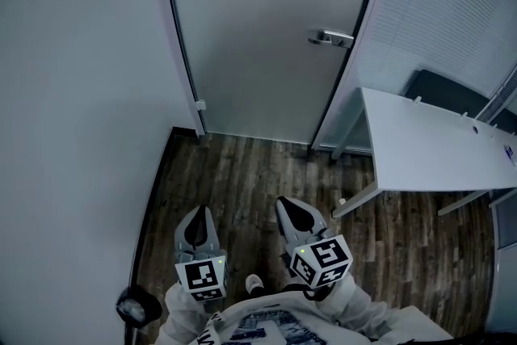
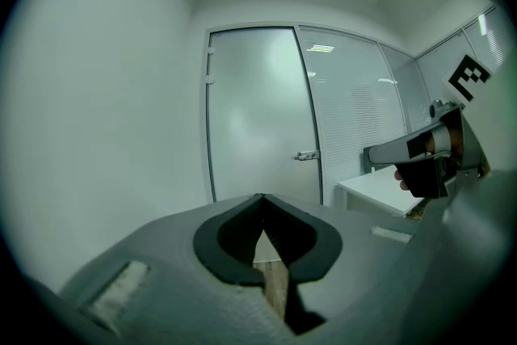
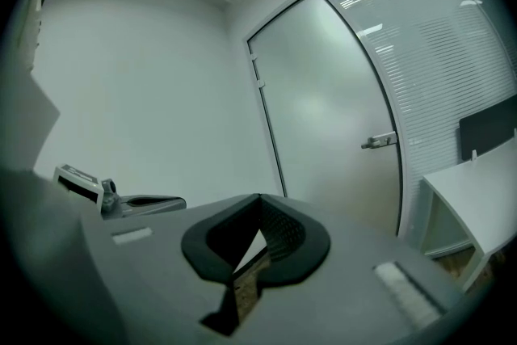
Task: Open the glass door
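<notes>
Head view, glass door [image 1: 266, 20] shut, handle [image 1: 331, 38] right

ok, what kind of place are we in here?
Probably a small office or meeting room. There's a frosted glass door with a lever handle, a glazed partition with blinds beside it, and a white desk on wood-look flooring.

Dark wood-plank floor [image 1: 242, 182] carries a white table [image 1: 428, 149] at right.
</notes>
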{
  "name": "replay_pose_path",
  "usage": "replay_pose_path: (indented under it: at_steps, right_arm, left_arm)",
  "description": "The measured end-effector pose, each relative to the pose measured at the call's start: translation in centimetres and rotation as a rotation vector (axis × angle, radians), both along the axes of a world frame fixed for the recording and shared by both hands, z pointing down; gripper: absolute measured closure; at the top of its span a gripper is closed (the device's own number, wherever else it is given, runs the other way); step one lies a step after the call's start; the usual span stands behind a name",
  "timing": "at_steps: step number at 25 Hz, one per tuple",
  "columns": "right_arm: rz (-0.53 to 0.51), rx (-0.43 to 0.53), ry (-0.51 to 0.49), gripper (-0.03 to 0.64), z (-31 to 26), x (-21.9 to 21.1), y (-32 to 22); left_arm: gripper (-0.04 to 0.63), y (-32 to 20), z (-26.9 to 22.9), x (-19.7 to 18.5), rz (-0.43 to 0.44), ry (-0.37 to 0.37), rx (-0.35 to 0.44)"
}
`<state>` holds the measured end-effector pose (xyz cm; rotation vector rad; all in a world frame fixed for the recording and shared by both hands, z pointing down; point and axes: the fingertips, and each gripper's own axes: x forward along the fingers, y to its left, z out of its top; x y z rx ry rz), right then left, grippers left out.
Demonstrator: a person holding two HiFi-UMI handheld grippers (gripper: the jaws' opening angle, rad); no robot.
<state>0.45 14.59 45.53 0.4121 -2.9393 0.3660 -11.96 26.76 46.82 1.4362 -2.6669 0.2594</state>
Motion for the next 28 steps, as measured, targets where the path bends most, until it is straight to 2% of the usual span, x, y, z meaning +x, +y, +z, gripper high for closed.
replay_pose_path:
  at_steps: [9,18,23,28]
  right_arm:
    - [0.016,0.003,0.025,0.612,0.6,-2.7,-2.1]
    - [-0.032,-0.018,-0.004,0.612,2.1,-9.7,-6.4]
    - [-0.025,-0.033,-0.016,0.612,1.6,-14.1,-13.0]
    - [0.012,-0.06,0.005,0.612,1.7,-16.8,-19.7]
  left_arm:
    - [0.591,-1.3,0.8,-3.5,-0.014,0.022,0.013]
    - [0.592,-4.5,2.4,-10.1,-0.079,0.014,-0.004]
    - [0.591,-10.7,1.8,-14.4,-0.074,0.0,-0.02]
    - [0.591,-18.5,1.1,-17.3,-0.017,0.003,-0.018]
